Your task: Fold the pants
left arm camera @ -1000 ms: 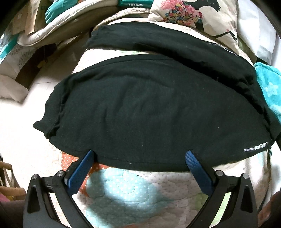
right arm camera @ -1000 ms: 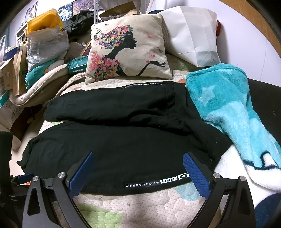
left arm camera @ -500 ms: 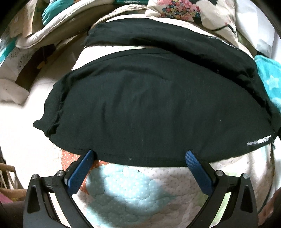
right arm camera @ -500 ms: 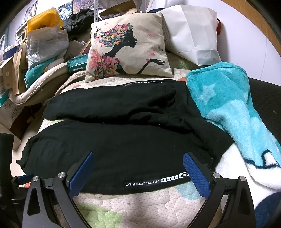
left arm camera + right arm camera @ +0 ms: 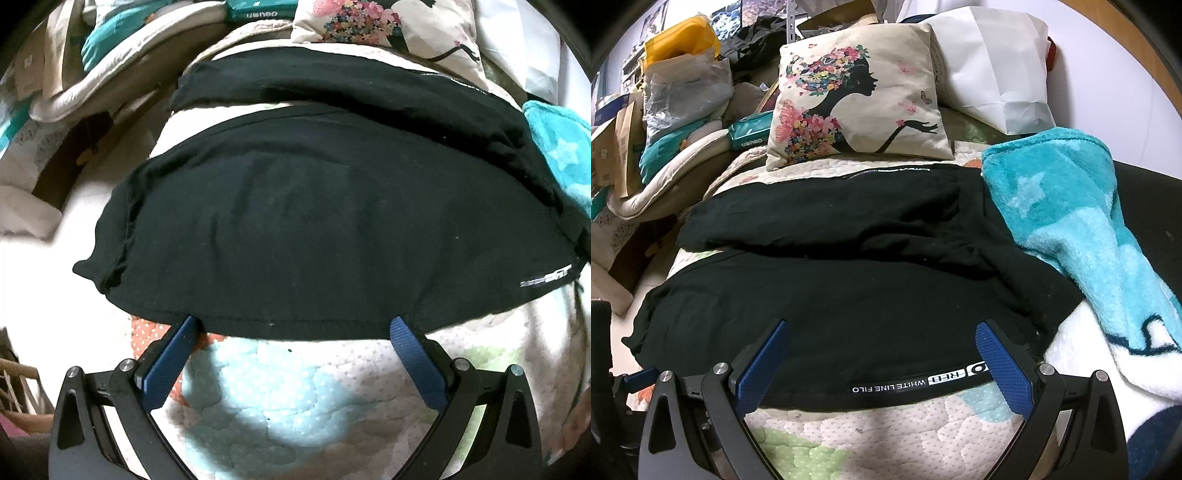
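Over the last second we edged both grippers toward the near hem of the black pants [image 5: 314,229], which lay spread across the quilt [image 5: 295,387]. The left gripper [image 5: 295,328] and right gripper [image 5: 882,332] had jaws wide apart, gripping nothing, so we judged the fold not yet begun.

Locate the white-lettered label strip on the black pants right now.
In the right wrist view the label strip runs along the near hem of the black pants, between the open right gripper fingers, toward the right one, just above the quilt.
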Motion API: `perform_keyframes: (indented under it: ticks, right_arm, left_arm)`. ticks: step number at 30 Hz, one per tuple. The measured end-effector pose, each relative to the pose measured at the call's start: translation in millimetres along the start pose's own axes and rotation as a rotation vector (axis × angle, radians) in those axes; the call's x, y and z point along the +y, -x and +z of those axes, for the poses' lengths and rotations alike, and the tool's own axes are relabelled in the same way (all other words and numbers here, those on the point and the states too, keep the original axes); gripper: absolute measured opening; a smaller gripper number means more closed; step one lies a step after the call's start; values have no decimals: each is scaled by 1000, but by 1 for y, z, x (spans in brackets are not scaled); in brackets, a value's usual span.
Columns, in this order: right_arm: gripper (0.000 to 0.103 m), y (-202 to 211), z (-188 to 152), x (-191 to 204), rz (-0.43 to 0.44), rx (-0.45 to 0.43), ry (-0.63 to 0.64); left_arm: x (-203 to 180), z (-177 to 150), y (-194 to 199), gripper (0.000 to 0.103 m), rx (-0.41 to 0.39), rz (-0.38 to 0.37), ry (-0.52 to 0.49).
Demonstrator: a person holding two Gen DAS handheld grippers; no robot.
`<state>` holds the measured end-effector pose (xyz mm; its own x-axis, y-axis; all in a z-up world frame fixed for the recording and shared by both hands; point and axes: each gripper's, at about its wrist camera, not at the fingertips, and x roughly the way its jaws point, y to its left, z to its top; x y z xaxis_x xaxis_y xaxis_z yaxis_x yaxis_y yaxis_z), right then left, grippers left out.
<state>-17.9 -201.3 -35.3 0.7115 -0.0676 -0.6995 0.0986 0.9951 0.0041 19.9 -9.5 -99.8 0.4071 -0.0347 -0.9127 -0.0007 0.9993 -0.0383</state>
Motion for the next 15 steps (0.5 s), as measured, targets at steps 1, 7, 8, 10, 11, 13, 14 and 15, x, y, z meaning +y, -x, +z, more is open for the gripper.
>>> perform_keyframes:
  ticks: [1,7,8,10,11,13,14,15]
  right_arm:
    - [102,0,0,0,0,2,0]
    - [102,9,15,1,17,-15,46]
    - [102,12,21,1,26,-23,59]
    - [102,17,35,2,38,-34,91]
    - [102,19,43,3,44,-39,110]
    - [102,21,59,5,45,-46,138]
    - [102,21,67,6,45,-50,147]
    - [102,21,76,7,47,-55,156]
  left_arm:
    - [2,0,1,103,4,-13,9]
    - [8,17,34,90,-78,-40,11]
    - [7,23,45,90,-120,-32,-2]
    - [4,32,62,90,-178,-24,-30]
    - [4,38,68,90,-202,-22,-41]
    - [2,51,79,90,-236,-29,-58]
    - [0,59,83,90,-246,-32,-69]
    - [-1,64,84,90,-254,-31,-78]
